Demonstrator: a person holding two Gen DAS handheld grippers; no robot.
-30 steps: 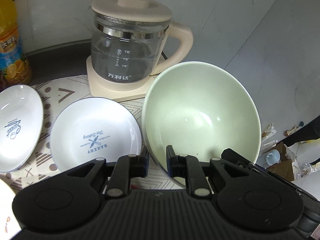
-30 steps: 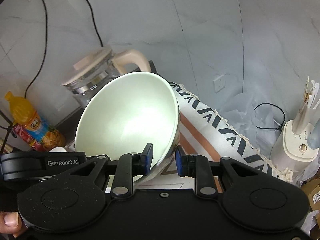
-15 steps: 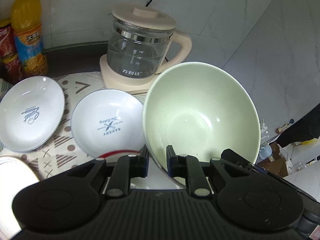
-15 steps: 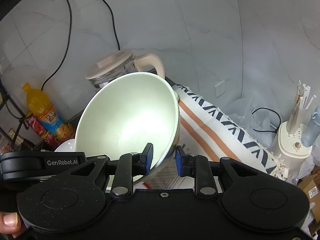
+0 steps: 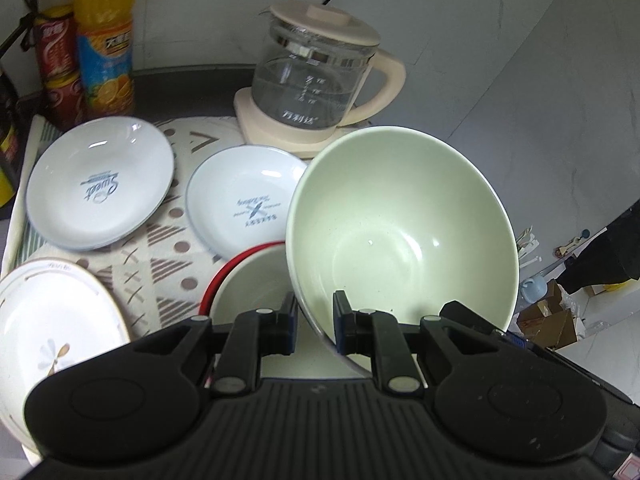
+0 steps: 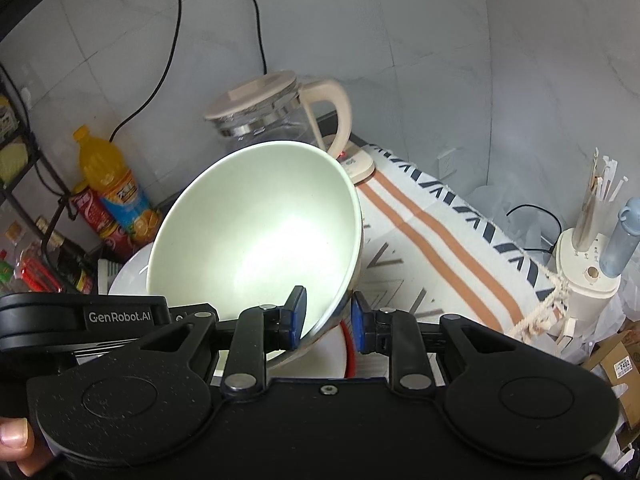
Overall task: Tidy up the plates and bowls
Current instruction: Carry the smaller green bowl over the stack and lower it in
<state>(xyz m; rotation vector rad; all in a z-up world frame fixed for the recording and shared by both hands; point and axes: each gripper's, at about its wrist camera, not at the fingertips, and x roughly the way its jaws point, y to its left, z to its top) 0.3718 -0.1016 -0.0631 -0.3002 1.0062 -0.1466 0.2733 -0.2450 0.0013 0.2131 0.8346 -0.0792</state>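
Note:
A large pale green bowl (image 5: 400,232) hangs tilted above the mat, held by its rim from two sides. My left gripper (image 5: 314,322) is shut on the near rim, one pad inside and one outside. My right gripper (image 6: 328,318) is shut on the green bowl (image 6: 256,232) at another part of the rim. Under it sits a red-rimmed bowl (image 5: 244,280), partly hidden. Two white printed plates (image 5: 100,184) (image 5: 244,204) and a flower-patterned plate (image 5: 52,320) lie on the patterned mat (image 5: 160,264).
A glass kettle (image 5: 316,76) on its cream base stands at the back by the wall. An orange drink bottle (image 5: 106,40) and red cans (image 5: 56,64) stand back left. A striped cloth (image 6: 440,240) runs to the right, and past it stands a cream holder (image 6: 588,280).
Both grippers have drawn the green bowl back from the kettle. The red-rimmed bowl, the flower plate and the bottles have come into the left wrist view.

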